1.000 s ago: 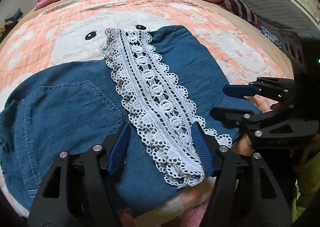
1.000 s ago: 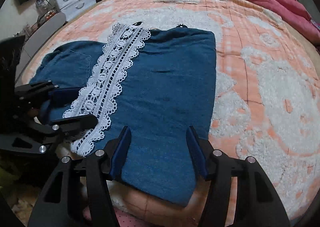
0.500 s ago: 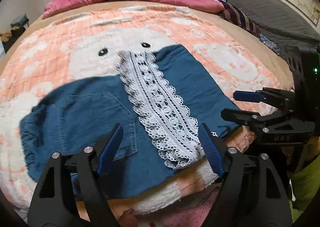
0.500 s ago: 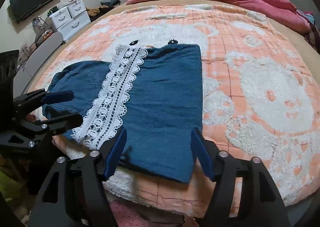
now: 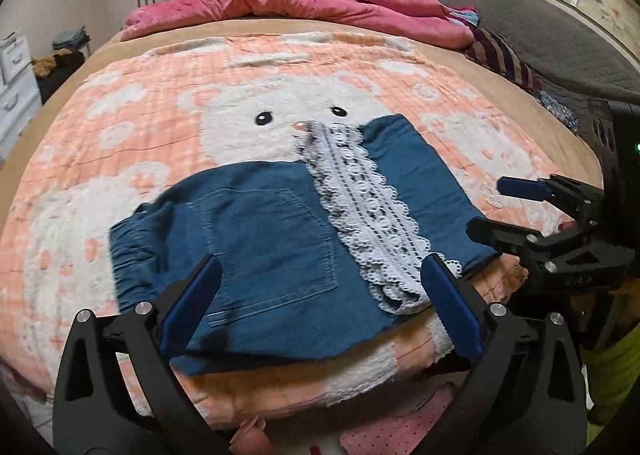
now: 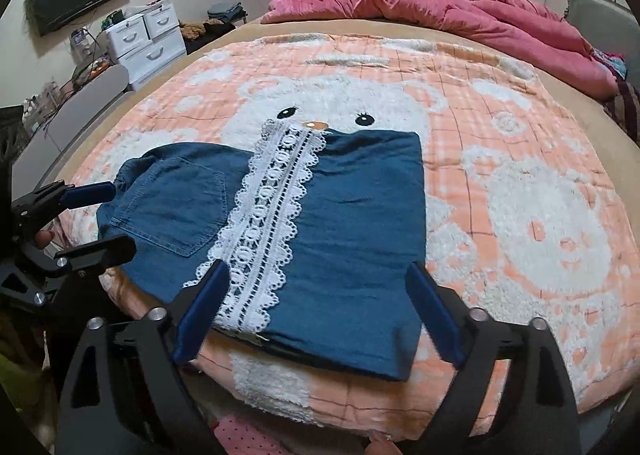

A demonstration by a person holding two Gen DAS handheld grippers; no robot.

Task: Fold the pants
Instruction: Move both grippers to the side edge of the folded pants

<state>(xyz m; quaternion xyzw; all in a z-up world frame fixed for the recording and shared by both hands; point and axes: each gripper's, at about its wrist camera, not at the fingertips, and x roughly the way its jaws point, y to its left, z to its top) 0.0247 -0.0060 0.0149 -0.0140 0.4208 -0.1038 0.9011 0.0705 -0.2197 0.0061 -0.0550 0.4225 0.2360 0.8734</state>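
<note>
At the bottom of the left view, the left gripper (image 5: 320, 299) is wide open and holds nothing. At the bottom of the right view, the right gripper (image 6: 318, 309) is wide open and empty too. Just past both, in the middle of each frame, the blue pants (image 6: 352, 239) lie flat near the front edge of the bed (image 6: 520, 159), with a white lace strip (image 6: 272, 227) on top. They look part folded. For the next fold, I think each gripper should pinch a near corner, lift both together, and lay the cloth down smooth.
</note>
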